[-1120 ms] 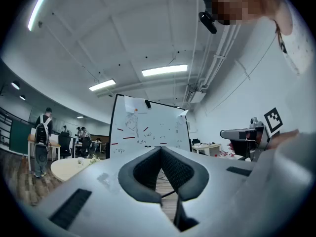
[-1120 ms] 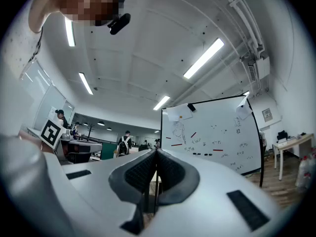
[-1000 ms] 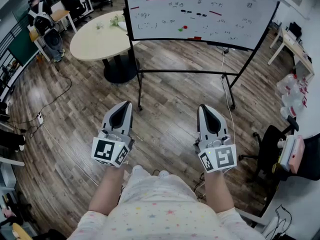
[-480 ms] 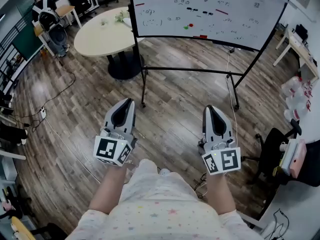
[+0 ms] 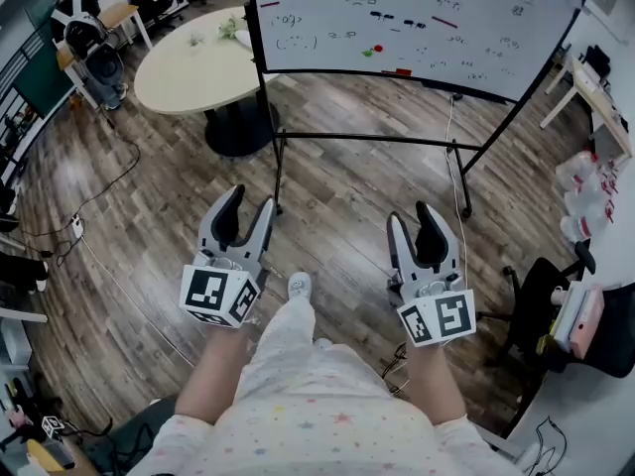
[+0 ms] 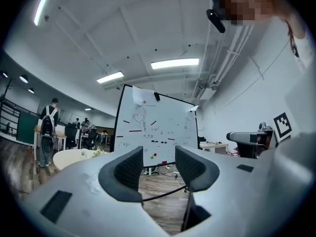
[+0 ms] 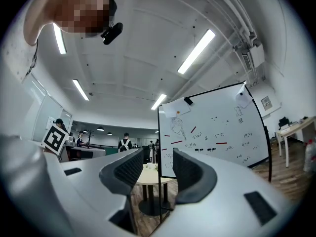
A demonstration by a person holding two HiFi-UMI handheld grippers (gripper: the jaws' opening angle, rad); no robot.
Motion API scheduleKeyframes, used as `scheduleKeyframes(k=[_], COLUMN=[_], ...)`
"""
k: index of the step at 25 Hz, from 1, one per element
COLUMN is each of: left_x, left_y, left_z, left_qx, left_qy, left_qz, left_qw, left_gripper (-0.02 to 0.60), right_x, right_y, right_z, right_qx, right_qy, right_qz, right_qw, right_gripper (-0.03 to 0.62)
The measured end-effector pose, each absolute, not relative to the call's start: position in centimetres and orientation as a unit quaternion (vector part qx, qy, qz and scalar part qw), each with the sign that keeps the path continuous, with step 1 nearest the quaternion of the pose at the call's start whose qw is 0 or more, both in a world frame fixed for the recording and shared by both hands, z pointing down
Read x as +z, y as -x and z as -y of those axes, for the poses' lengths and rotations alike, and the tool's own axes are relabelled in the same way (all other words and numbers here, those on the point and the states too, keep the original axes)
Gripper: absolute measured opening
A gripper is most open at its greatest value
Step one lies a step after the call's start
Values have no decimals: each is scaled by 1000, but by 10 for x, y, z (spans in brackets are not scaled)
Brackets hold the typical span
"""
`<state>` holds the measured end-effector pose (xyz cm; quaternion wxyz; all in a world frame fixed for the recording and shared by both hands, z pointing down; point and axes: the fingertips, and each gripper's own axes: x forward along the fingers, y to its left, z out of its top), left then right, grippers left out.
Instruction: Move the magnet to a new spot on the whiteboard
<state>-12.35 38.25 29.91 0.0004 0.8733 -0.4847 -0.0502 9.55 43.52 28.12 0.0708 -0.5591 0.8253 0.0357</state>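
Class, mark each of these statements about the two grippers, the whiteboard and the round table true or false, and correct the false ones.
1. The left gripper is shut on an object. False: its jaws have just been opening, and nothing is between them.
2. The right gripper is open and empty. True.
3. Both grippers touch the whiteboard. False: both are well short of it, over the wooden floor.
4. In the head view, the round table stands left of the whiteboard. True.
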Motion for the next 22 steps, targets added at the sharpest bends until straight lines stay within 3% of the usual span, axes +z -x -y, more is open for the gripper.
scheduleKeyframes(k=[8, 22], left_x=[297, 295], left_y=[125, 147], left_z=[-273, -102], left_qx=[-43, -35], left_qy=[-876, -881], left_qz=[480, 470], left_qw=[-29, -42], left_gripper=[241, 249], right_x=[280, 282], right_y=[-92, -63], right_z=[-331, -161], right_qx=[34, 25], right_qy=[564, 569], right_qz=[-823, -821], right_qw=[61, 45], right_gripper=[206, 230])
